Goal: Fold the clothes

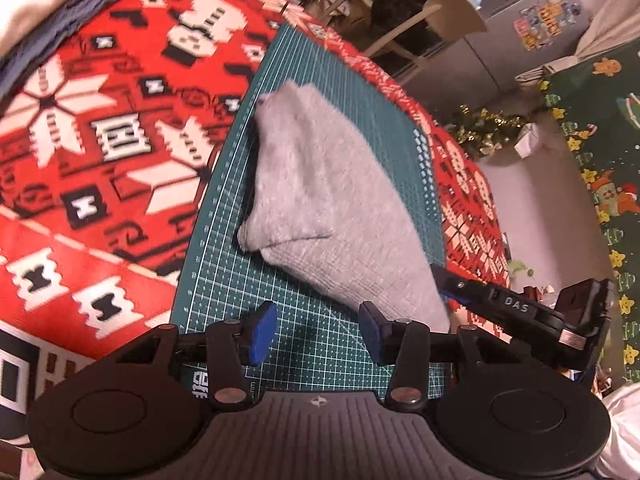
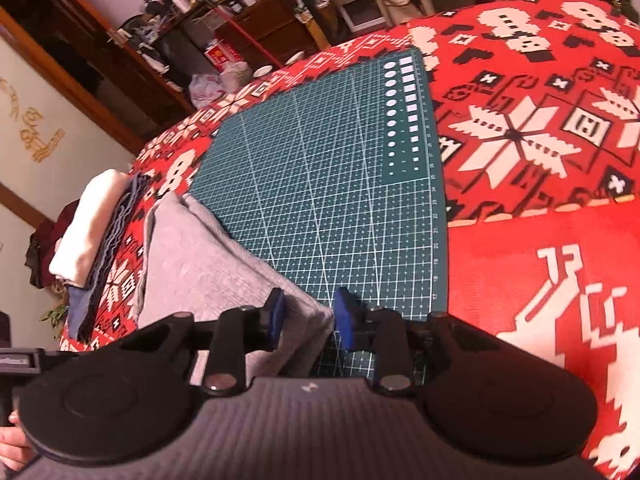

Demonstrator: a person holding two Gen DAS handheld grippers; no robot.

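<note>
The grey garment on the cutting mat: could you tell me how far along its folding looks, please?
Done: the grey garment lies doubled into a compact shape on the green cutting mat, and a stack of folded clothes sits on the red tablecloth. In hand: the left gripper is open and empty; the right gripper is open around the garment's corner. Left: probably a final fold and moving it to the stack.

- The letters "DAS" stand in light print on the black body of the right hand-held gripper [image 1: 516, 303], seen in the left wrist view.
- Ruler numbers run along the edge of the green cutting mat [image 2: 434, 240]; in the right wrist view "17", "18", "19" and "20" read upward.
- Part of a white printed logo at the mat's near edge is too cut off to read.
</note>
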